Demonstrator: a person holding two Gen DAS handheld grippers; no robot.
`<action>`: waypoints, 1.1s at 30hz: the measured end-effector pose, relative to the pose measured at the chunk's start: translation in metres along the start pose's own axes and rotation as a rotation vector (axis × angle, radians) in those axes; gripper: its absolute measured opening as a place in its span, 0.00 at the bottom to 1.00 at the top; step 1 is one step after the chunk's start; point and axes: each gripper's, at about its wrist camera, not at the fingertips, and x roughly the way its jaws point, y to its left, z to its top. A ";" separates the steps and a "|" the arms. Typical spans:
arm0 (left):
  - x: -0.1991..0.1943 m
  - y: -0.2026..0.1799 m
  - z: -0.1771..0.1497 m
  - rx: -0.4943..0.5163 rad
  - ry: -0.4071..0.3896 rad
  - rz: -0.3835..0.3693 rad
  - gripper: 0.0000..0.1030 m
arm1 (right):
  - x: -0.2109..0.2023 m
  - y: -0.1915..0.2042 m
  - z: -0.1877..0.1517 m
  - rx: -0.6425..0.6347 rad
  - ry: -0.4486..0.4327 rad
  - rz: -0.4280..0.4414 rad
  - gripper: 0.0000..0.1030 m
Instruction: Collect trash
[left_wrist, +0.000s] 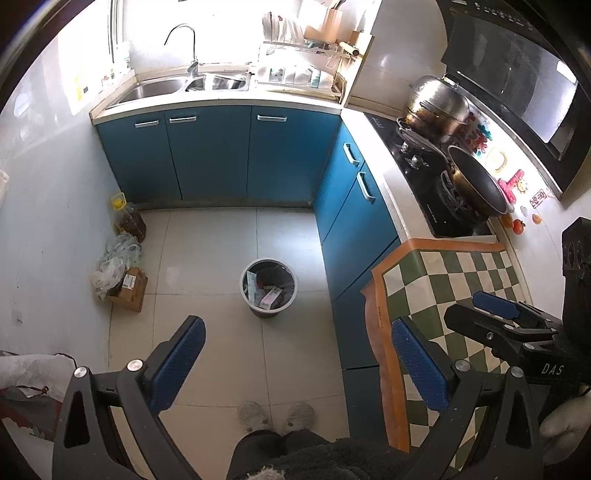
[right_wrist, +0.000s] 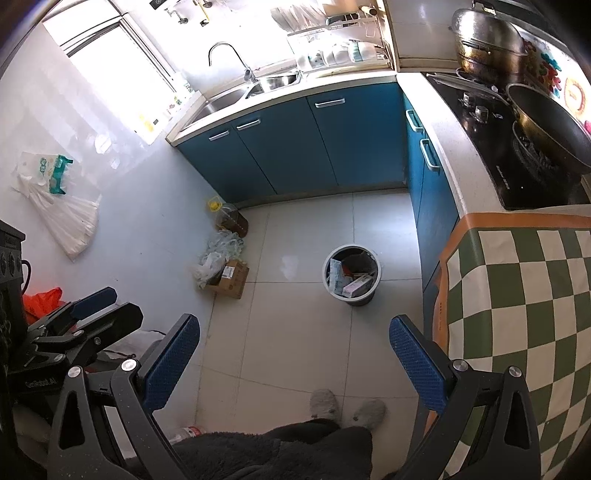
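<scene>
— Both tools were empty when I looked: the left tool (left_wrist: 295, 365) had its blue pads spread wide apart, and the right tool (right_wrist: 293, 363) likewise, both held high over the floor.

— And the trash?

— Mostly in the bin (right_wrist: 351, 275) already, standing on the tiles near the blue cabinets (left_wrist: 218, 155), with cartons inside. Loose stuff lay by the left wall: a heap of crumpled plastic bags (right_wrist: 216, 254) on and beside a cardboard box (right_wrist: 231, 278), just next to an oil bottle (right_wrist: 231, 218).

— Easy to pick up?

— I judged the bags light, soft and slippery; pinching a bunched fold would hold best. The box looked stiffer, so its open flap or rim seemed the place. The checkered bench (right_wrist: 524, 295) carried nothing I could see.
</scene>
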 end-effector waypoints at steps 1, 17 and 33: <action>0.000 0.000 0.000 0.001 -0.001 -0.001 1.00 | 0.000 -0.001 0.000 0.002 0.000 0.001 1.00; -0.003 0.003 0.005 0.008 -0.007 -0.018 1.00 | -0.007 -0.001 -0.003 -0.009 -0.003 -0.002 1.00; -0.004 0.007 0.004 0.003 -0.005 -0.019 1.00 | -0.010 0.001 -0.005 -0.039 0.007 0.010 1.00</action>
